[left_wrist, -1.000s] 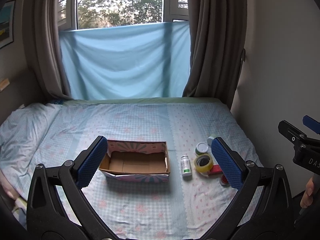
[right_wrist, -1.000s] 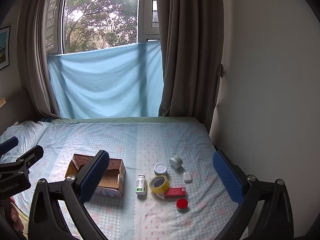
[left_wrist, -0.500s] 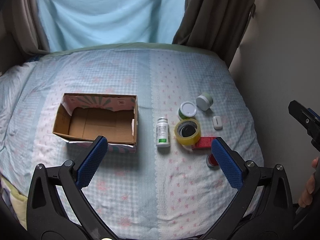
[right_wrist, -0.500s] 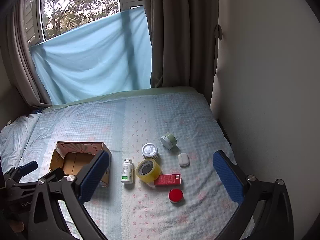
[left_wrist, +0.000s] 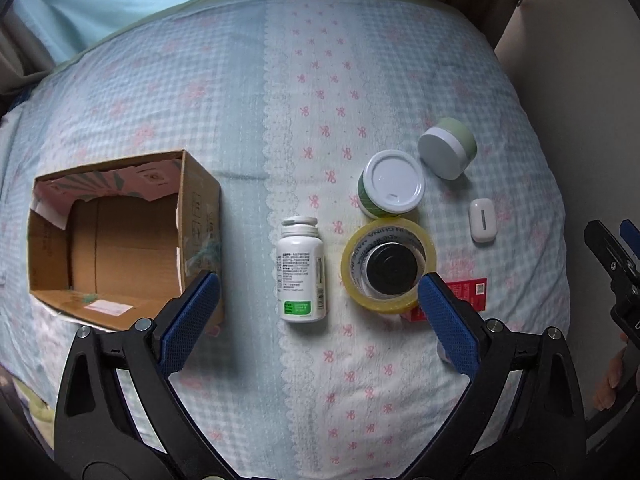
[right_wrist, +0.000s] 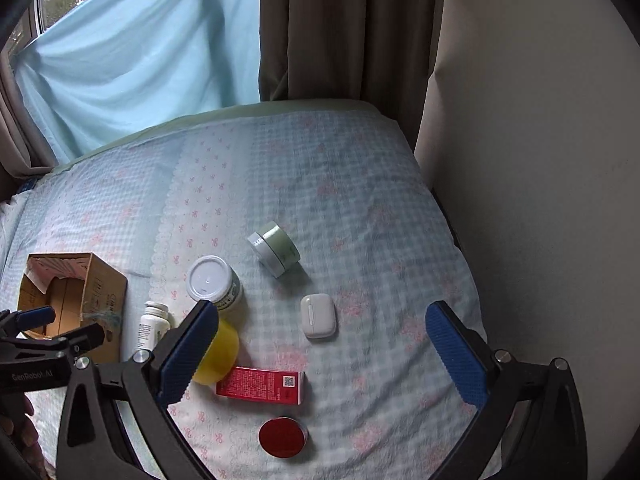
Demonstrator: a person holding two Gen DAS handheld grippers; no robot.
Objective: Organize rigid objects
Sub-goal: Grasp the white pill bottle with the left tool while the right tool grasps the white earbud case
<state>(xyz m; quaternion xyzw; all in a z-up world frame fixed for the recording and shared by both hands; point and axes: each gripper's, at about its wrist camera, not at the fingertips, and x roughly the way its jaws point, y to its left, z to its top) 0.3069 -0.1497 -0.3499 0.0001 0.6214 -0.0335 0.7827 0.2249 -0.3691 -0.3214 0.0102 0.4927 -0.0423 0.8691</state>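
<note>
Both cameras now look steeply down at the bed point(left_wrist: 320, 380) where a second ago they took in window and curtains; the objects fill far more of each view. Nothing on the sheet has shifted.

Left gripper point(left_wrist: 318, 318): jaws wide but closing, nothing between the pads yet. White pill bottle point(left_wrist: 301, 272) lies flat just beyond the fingertips, at 12 o'clock, cap pointing away. Cardboard box point(left_wrist: 120, 240) open and empty at 10 o'clock. Yellow tape roll point(left_wrist: 388, 264) at 1 o'clock, a dark round thing sitting in its core. White-lidded tub point(left_wrist: 394, 188) behind it, touching or nearly so.

Right gripper point(right_wrist: 322, 346): released, jaws wide, holding nothing. White earbud case point(right_wrist: 318, 316) almost between the tips. Green jar point(right_wrist: 274, 252) on its side at 11 o'clock. Red carton point(right_wrist: 262, 386) and red round tin point(right_wrist: 282, 437) low in frame, at 7 o'clock.

Step in hand, as I read it: left takes the bottle for the box. Straddle the body across its width, at mid-label, not the cap. Come straight down; soft bedding will give, so press lightly. Bottle may roll; close evenly. Keep the right pad clear of the tape roll.
</note>
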